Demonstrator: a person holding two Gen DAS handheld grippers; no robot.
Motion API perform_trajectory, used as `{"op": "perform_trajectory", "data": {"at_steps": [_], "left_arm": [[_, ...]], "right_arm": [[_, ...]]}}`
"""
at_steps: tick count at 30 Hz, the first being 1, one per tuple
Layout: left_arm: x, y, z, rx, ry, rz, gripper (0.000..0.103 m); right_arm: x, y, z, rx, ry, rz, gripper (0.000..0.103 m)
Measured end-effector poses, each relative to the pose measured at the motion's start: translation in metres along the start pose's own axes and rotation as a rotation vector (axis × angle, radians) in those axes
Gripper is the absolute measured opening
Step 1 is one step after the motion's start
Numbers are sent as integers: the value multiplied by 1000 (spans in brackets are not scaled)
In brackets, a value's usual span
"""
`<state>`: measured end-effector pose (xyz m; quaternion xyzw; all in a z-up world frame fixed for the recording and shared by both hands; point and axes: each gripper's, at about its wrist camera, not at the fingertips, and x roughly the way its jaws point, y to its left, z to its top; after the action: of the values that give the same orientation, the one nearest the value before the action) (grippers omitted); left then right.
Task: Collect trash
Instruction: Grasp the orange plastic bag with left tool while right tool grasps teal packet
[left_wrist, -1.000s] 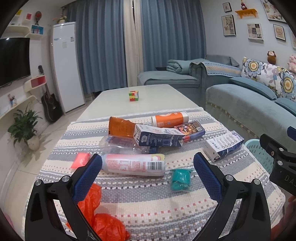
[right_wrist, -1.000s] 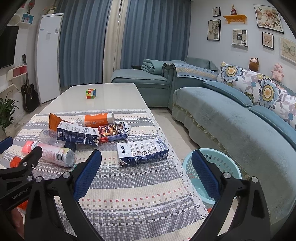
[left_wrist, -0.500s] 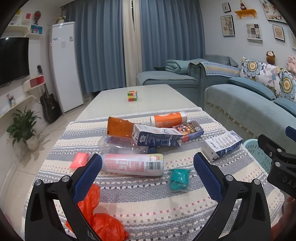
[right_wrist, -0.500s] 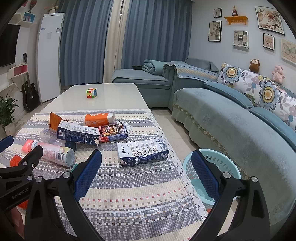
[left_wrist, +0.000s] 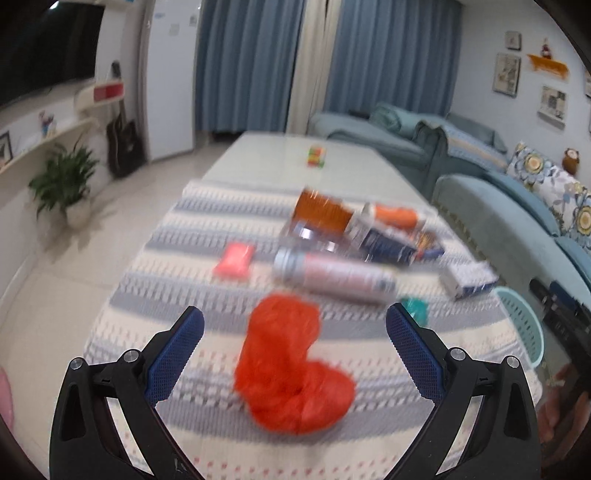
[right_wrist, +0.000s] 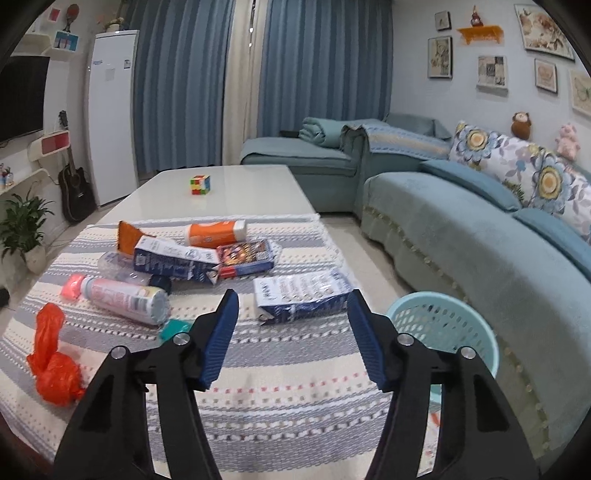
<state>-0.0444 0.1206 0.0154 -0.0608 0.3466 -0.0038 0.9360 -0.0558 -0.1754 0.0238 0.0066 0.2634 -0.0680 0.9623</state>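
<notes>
The light blue basket (right_wrist: 447, 325) stands on the floor beside the table's right edge; nothing shows inside it. On the striped cloth (right_wrist: 280, 373), from left to right, lie the red plastic bag (right_wrist: 51, 365), the pink spray can (right_wrist: 125, 295) and the milk carton (right_wrist: 303, 295). The left gripper (left_wrist: 295, 350) hangs over the red bag, jaws spread wide, touching nothing. The right gripper (right_wrist: 291, 332) points at the milk carton, jaws partly open and holding nothing

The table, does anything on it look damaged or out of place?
Yes. The orange packet at the far end of the pile looks torn open, and a Rubik's cube sits alone beyond the cloth, unlike the trash.
</notes>
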Motion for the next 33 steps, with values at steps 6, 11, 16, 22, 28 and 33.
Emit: {"op": "perform_trajectory", "data": {"at_steps": [6, 11, 16, 22, 28, 33], "left_arm": [[43, 17, -26, -101, 169, -44, 96], [77, 14, -38, -81, 244, -22, 92], [87, 16, -42, -45, 245, -28, 82], [89, 20, -45, -38, 251, -65, 81], [87, 33, -47, -60, 268, -103, 86], [93, 38, -53, -98, 291, -127, 85]], "right_arm": [[15, 15, -5, 24, 78, 74, 57], [50, 38, -16, 77, 185, 161, 65], [82, 75, -26, 39, 251, 201, 66], [109, 107, -34, -27, 315, 193, 67], [131, 119, -39, -41, 368, 165, 68], [141, 119, -40, -34, 394, 160, 68]]}}
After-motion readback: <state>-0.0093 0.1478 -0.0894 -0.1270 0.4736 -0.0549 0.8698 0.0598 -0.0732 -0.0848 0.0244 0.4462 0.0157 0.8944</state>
